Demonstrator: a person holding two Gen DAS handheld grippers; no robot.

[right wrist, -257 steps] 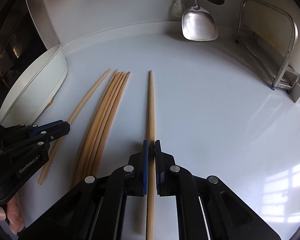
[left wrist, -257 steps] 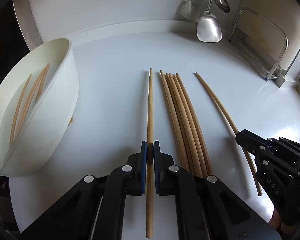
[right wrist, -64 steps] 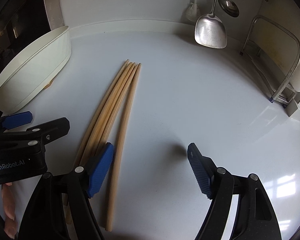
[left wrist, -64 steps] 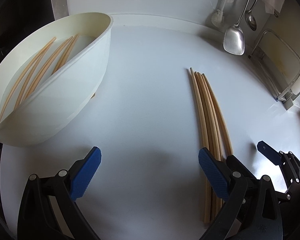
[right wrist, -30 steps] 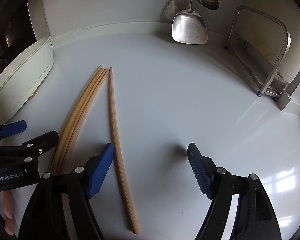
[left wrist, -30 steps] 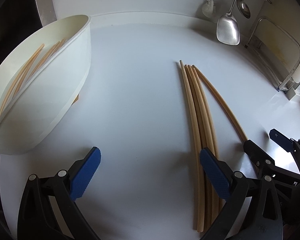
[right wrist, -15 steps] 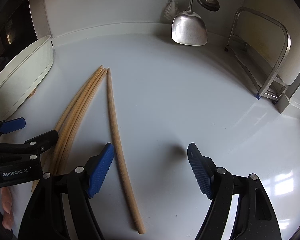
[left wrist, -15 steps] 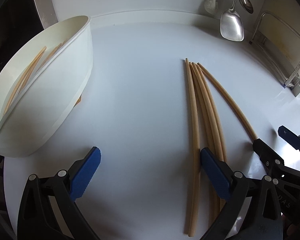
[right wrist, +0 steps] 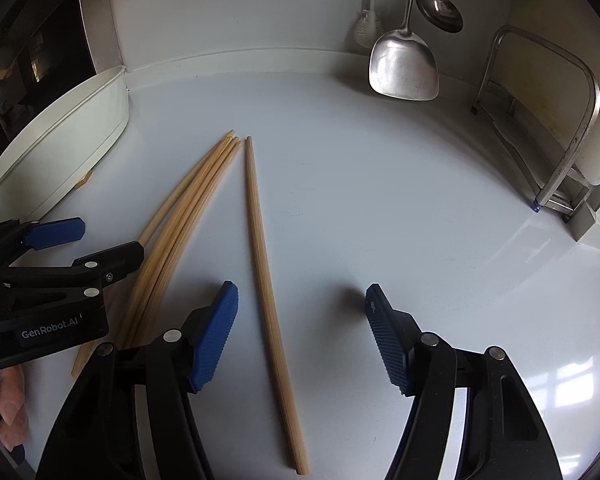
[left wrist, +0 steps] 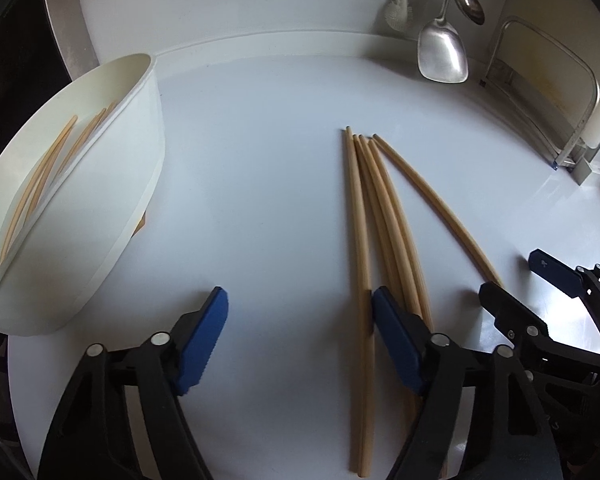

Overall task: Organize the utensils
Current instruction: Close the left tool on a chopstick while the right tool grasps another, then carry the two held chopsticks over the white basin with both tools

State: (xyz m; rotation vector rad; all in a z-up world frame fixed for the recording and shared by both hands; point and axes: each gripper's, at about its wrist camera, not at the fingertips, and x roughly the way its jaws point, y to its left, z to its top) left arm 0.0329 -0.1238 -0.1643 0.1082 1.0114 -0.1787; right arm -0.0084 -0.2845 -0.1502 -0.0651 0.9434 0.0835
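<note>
Two wide-jawed grippers, left [left wrist: 298,330] and right [right wrist: 302,320], newly straddling separate wooden chopsticks [right wrist: 266,280] at lower centre, ready to pinch.

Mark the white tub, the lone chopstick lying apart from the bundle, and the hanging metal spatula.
white tub [left wrist: 112,216]: left wrist view, on its outer side wall.
lone chopstick [right wrist: 262,264]: right wrist view, on the middle of its shaft.
metal spatula [right wrist: 404,66]: right wrist view, on the flat blade.

spatula [right wrist: 404,68] hanging | ladle [right wrist: 440,10] hanging | brush [right wrist: 366,30] | metal rack [right wrist: 556,128]
</note>
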